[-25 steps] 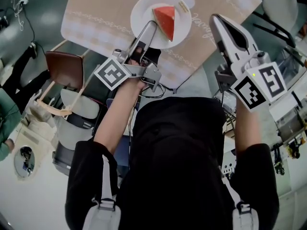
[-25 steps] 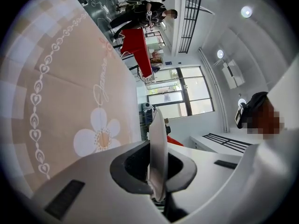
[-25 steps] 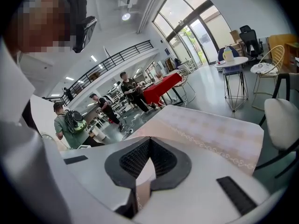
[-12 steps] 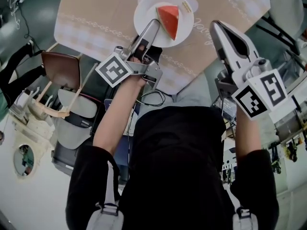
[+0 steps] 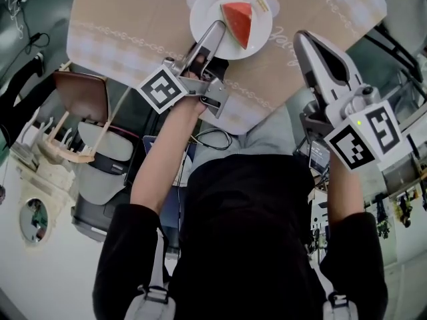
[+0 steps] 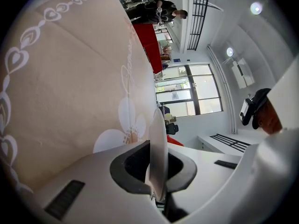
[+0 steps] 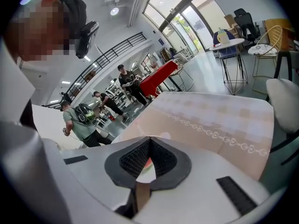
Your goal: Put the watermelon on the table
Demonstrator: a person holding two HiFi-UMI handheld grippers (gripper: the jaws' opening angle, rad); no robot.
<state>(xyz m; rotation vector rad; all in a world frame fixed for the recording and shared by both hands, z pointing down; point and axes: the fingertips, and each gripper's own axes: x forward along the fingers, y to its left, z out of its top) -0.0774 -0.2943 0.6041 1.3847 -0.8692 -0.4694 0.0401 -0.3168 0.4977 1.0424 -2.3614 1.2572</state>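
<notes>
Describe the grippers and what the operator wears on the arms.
The left gripper and right gripper are light grey, long and tapered, with black pads. Each carries a white cube with black square markers; the right one shows a small green light. The person wears a black short-sleeved top with grey shoulder straps.

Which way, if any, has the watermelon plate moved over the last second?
Yes. In the head view the plate has shifted up the picture, farther from the tablecloth's near edge.
</notes>
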